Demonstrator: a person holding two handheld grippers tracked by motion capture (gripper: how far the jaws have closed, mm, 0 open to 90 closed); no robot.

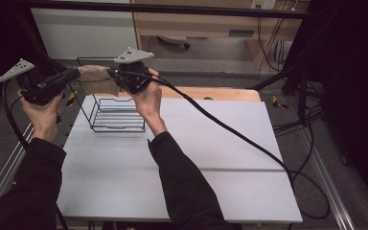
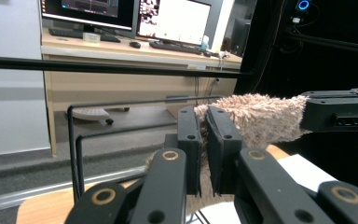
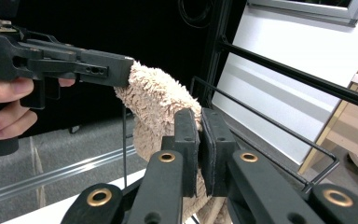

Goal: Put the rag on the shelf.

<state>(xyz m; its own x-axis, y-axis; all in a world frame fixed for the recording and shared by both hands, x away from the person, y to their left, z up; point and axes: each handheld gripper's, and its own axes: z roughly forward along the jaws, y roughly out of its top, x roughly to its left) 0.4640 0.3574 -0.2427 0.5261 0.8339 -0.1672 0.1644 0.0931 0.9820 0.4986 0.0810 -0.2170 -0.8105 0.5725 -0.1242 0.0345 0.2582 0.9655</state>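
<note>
The person holds a fuzzy beige cloth (image 1: pixel 95 79) up in the air, stretched between the two grippers. The left gripper (image 1: pixel 74 75) has its fingers pressed together on one end of the cloth; in the left gripper view the pile bulges out between the two pads (image 2: pixel 189 140) and runs off to the far side, where the other gripper bites it. The right gripper (image 1: pixel 114 75) is likewise clamped on the opposite end, its fingers (image 3: pixel 186 140) nearly touching with cloth squeezed between them and more hanging loose below. Under the fingers and the cloth stands a black wire rack (image 1: pixel 117 112) on the white desk (image 1: pixel 211 158), its top rail close beneath the cloth's lower edge.
</note>
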